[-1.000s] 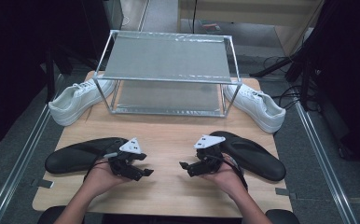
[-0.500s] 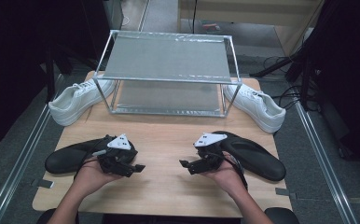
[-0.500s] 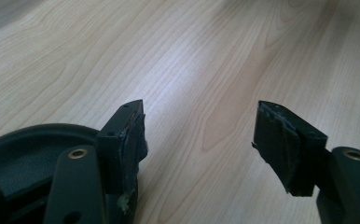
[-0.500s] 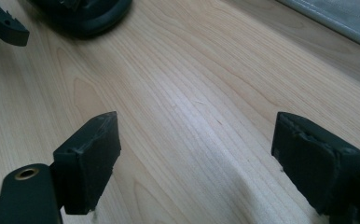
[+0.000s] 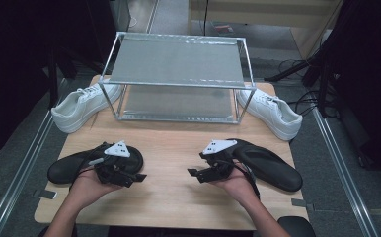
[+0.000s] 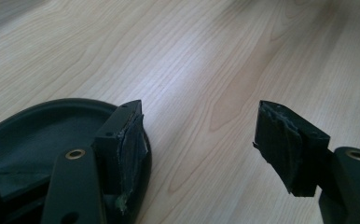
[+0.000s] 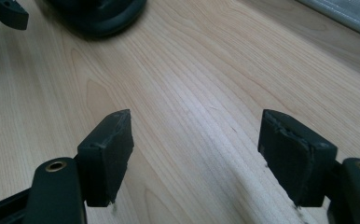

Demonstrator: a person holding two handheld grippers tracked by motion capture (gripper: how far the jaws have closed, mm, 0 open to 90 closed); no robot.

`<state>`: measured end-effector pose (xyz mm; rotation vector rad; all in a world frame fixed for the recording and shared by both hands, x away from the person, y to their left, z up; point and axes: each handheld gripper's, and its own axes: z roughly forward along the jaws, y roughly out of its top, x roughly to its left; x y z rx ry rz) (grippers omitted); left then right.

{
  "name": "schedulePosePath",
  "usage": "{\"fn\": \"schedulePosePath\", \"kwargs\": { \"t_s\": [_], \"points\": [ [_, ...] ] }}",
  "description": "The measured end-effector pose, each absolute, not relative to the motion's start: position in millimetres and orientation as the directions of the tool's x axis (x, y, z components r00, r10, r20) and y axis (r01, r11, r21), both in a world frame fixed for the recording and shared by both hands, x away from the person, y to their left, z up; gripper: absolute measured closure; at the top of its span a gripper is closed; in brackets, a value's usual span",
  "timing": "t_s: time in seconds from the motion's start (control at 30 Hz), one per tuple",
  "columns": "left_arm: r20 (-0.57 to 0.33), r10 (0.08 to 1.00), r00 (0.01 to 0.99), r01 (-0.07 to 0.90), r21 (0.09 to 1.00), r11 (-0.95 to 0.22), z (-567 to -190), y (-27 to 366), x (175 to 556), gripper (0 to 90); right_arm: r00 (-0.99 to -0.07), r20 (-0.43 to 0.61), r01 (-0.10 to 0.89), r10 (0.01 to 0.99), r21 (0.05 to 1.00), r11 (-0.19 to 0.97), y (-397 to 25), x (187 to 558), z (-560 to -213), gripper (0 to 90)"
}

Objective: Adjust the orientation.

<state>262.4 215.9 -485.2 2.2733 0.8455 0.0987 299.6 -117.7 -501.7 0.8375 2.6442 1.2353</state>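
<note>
Left tongs (image 5: 138, 177) shifted left over black slipper (image 5: 72, 168); both tongs wide, empty. Two slippers, two white sneakers (image 5: 80, 106).

Right gripper (image 7: 194, 158) fingers (image 7: 108, 154) wide apart above bare wooden table (image 7: 206, 84)

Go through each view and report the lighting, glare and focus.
High view: table evenly lit, surroundings fall to black, white sneakers near overexposed, overall soft. Left gripper view: bright glare on the wood top right, jaws dark, black slipper underexposed. Right gripper view: wood grain sharp mid-frame, washed at top right; jaw pads lose detail in shadow.
</note>
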Motion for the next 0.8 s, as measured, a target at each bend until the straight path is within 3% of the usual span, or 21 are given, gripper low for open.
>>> {"fn": "schedulePosePath", "kwargs": {
  "t_s": [0.3,0.8],
  "points": [
    [-0.146,0.634,0.759,0.562,0.638,-0.526,-481,236,259,34.8,-0.846,0.082,0.406,0.526,0.74,0.536,-114,301,-501,29.9],
    [-0.155,0.679,0.717,0.596,0.641,-0.484,-472,263,254,36.2,-0.856,0.1,0.404,0.506,0.741,0.537,-108,304,-499,35.8]
  ]
}}
